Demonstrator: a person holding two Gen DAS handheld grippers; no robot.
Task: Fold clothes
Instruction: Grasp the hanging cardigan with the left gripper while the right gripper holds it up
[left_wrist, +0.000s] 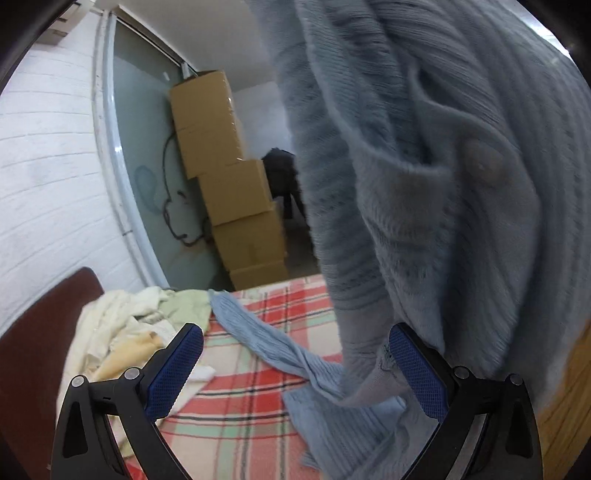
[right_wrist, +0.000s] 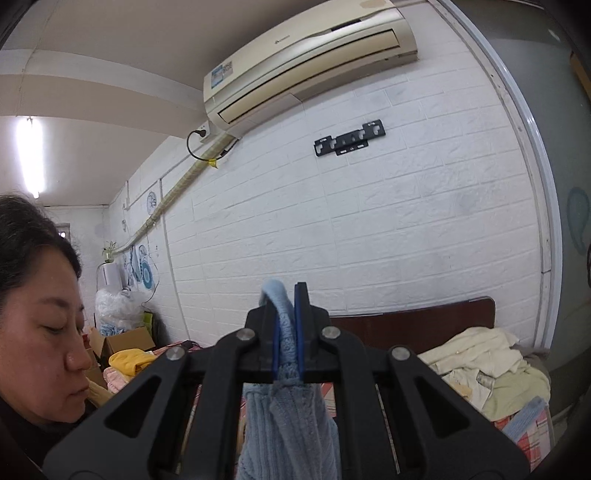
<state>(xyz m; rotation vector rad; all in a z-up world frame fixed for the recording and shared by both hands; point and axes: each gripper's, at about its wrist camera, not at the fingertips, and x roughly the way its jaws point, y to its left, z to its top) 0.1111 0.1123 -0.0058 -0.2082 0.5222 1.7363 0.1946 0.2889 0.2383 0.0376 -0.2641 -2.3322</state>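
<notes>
The right gripper (right_wrist: 287, 325) clamps a blue knit sweater (left_wrist: 424, 166) aloft above the plaid bed (left_wrist: 258, 369), apparently so it hangs straight for folding, while the left gripper (left_wrist: 295, 373) waits spread wide beside its hem.

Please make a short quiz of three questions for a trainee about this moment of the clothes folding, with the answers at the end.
1. True or false: the left gripper is clamped on the blue knit sweater.
2. Multiple choice: what lies under the sweater's trailing end? A) a bare wooden floor B) a plaid blanket C) a cardboard box
3. Fill in: the right gripper holds a fold of the sweater between its ____ pads.

Key
1. False. Its jaws stand wide apart; the sweater hangs beside its right finger.
2. B.
3. Blue. The right wrist view shows the jaws closed on the fabric.
</notes>
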